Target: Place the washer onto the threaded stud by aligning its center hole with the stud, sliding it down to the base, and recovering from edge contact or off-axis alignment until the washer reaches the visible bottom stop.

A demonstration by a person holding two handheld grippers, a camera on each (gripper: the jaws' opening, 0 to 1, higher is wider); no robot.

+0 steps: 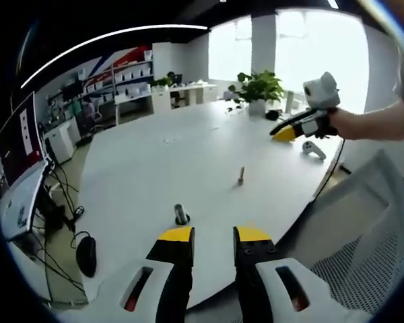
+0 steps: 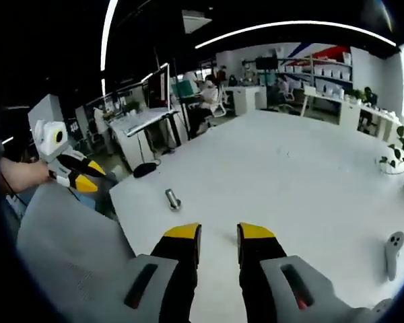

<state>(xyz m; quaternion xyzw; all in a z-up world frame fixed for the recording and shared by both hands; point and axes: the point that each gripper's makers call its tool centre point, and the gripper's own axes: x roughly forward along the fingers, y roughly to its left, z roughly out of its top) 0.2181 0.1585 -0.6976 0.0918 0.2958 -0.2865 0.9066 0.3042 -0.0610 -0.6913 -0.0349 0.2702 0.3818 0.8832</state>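
Observation:
A short metal stud [image 1: 181, 214] stands on a round base on the white table [image 1: 155, 161], just beyond my left gripper [image 1: 215, 234]. That gripper's yellow-tipped jaws stand apart with nothing between them. A second small metal piece [image 1: 241, 175] stands upright farther out; it is too small to tell what it is. A hand holds my right gripper [image 1: 286, 132] above the table's far right. In the right gripper view the stud [image 2: 172, 198] sits ahead and left of my right gripper [image 2: 219, 233], which is open and holds nothing. The left gripper [image 2: 86, 180] hovers beyond the table's left edge.
A white hand controller [image 1: 314, 149] [image 2: 391, 253] lies near the table's edge. A potted plant [image 1: 258, 89] stands at the far end. A grey mesh chair [image 1: 370, 222] [image 2: 67, 256] sits beside the table. Desks, monitors and shelves line the room behind.

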